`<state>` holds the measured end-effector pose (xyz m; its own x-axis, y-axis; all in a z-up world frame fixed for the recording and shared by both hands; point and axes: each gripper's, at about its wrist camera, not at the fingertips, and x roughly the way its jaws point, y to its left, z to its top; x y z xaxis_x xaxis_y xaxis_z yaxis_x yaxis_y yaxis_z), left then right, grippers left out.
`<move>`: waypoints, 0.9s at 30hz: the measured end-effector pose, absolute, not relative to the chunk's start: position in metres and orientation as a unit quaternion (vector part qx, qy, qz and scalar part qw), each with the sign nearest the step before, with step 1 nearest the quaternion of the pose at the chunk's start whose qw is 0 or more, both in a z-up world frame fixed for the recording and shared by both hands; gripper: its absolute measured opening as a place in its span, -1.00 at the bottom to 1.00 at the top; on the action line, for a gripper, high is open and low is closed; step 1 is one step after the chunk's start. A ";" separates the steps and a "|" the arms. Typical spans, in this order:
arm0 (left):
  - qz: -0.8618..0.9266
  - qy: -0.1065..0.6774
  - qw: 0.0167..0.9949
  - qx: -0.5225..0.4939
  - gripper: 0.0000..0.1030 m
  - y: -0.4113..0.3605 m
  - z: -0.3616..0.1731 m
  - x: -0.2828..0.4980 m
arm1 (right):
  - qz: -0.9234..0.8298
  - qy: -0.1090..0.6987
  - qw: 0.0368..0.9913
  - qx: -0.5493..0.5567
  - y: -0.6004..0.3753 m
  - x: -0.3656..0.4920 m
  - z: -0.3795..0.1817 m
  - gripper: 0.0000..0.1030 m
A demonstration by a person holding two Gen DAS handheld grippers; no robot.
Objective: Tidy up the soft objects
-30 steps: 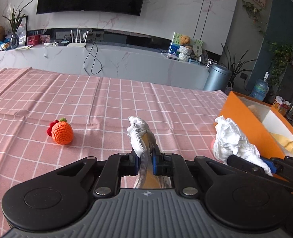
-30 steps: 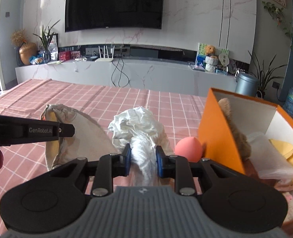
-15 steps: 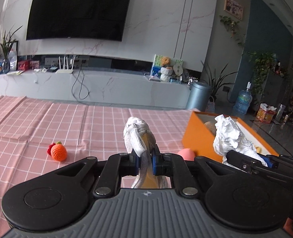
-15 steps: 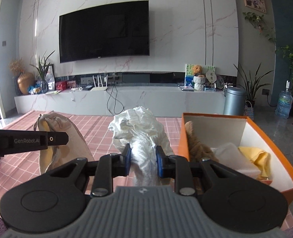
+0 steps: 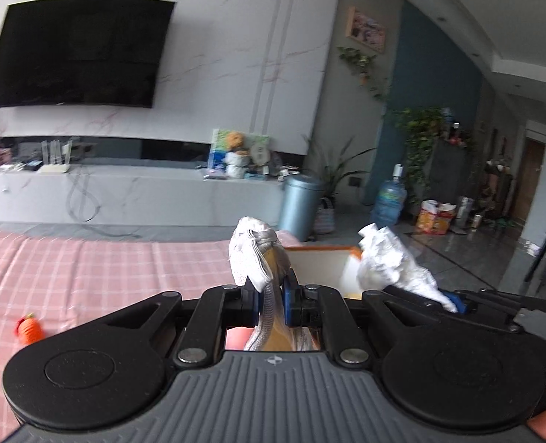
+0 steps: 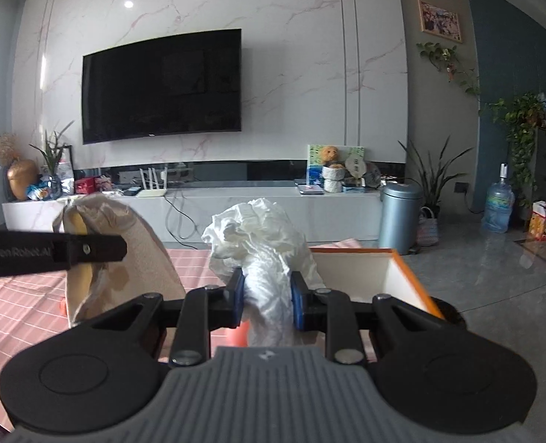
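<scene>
Lying far left on the pink checked tablecloth (image 5: 88, 269), a small knitted orange toy (image 5: 29, 330) sits well apart from both tools. Right of it, the left gripper (image 5: 271, 304) pinches a grey-beige cloth pouch (image 5: 254, 254) between its blue pads — the pouch rises above the fingertips and hangs below them, held over the table. Further right, the right gripper (image 6: 266, 301) clamps a crumpled white cloth (image 6: 262, 236), bunched above the jaws. Beyond it stands the orange box (image 6: 408, 271) with its white inside — at the table's right end. A pink ball (image 6: 238, 334) peeks out below the white cloth.
</scene>
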<state>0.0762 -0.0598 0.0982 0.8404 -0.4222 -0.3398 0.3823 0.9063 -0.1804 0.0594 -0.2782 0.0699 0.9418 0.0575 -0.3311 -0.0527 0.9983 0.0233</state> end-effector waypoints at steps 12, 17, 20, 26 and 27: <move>-0.295 0.206 0.933 -0.031 -0.75 -0.128 0.094 0.121 | -0.011 0.227 0.973 -0.040 -0.341 0.101 0.081 -0.54; -0.312 0.238 0.920 -0.012 -0.75 -0.148 0.078 0.139 | -0.006 0.279 0.959 -0.047 -0.361 0.132 0.072 -0.54; -0.317 0.263 0.911 0.007 -0.75 -0.159 0.066 0.150 | -0.005 0.311 0.949 -0.054 -0.370 0.152 0.061 -0.54; -0.320 0.289 0.901 0.041 -0.75 -0.177 0.047 0.162 | 0.000 0.367 0.929 -0.051 -0.387 0.187 0.037 -0.54; -0.319 0.292 0.900 0.048 -0.75 -0.181 0.045 0.163 | 0.002 0.375 0.925 -0.054 -0.387 0.191 0.033 -0.54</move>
<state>0.1630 -0.1806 0.0454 0.6254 -0.5470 -0.5565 0.6031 0.7914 -0.1001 0.1907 -0.3875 0.0330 0.7188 -0.0366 -0.6943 -0.0444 0.9942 -0.0984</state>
